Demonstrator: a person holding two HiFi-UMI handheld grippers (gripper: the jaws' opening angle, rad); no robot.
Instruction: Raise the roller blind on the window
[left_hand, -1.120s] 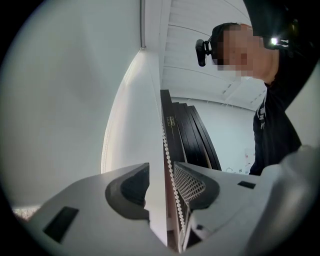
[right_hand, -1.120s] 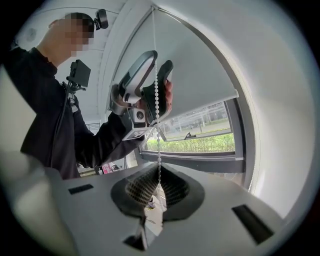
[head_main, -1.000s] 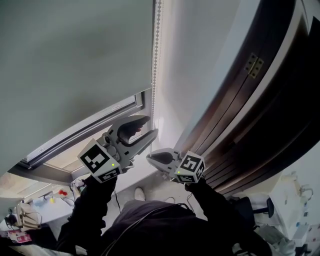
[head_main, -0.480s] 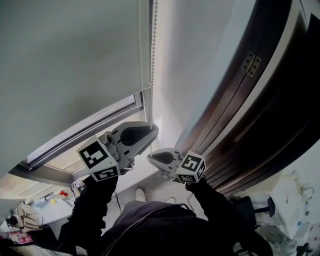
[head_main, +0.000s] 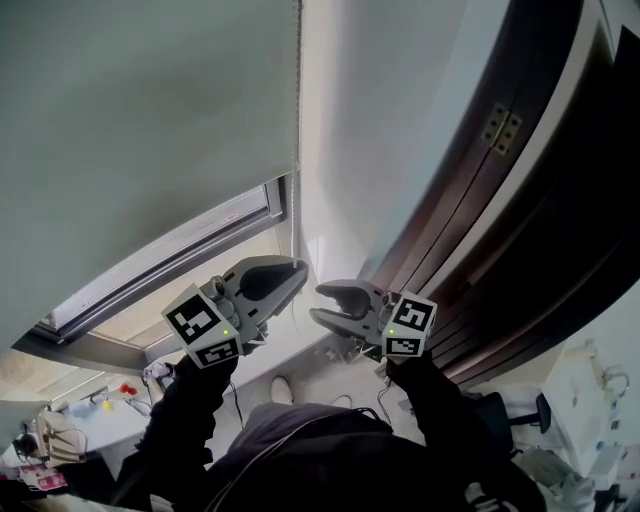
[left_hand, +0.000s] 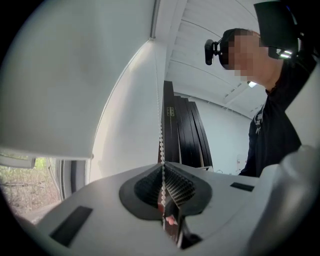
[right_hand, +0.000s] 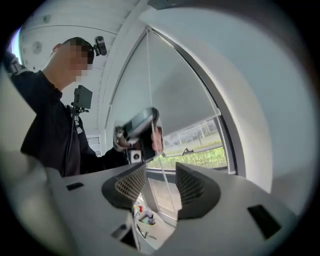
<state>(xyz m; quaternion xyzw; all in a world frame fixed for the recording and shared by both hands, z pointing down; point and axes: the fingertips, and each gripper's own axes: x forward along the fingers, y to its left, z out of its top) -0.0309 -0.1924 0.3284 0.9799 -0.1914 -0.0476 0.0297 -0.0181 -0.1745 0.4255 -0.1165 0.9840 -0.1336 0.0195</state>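
**First:** Your left gripper (head_main: 297, 270) is pressed together on the bead chain (left_hand: 161, 135), which hangs down the right edge of the window (right_hand: 200, 145). That one pinch carries the whole pull.

**Second:** And your right gripper (head_main: 318, 303) has just been opening. Its jaws stand spread, with the chain running between them but touching neither pad. So you have one grip, not two.

**First:** The roller blind (head_main: 150, 120) covers the window from the top edge down to a bare strip along the bottom edge, so I judge most of the raising is yet to do. If your left pinch lets beads slide, the blind could stall or creep back down.

**Second:** That slide is likeliest if you drag the chain sideways, away from the window's edge, instead of straight down along it.

**First:** When you take a fresh hold with the right, remember the chain is thin and free to sway. Close off-centre and you pinch air.

**Second:** Don't part the left jaws before the right pads bite. I also can't tell which strand you hold, and the wrong one lowers the blind.
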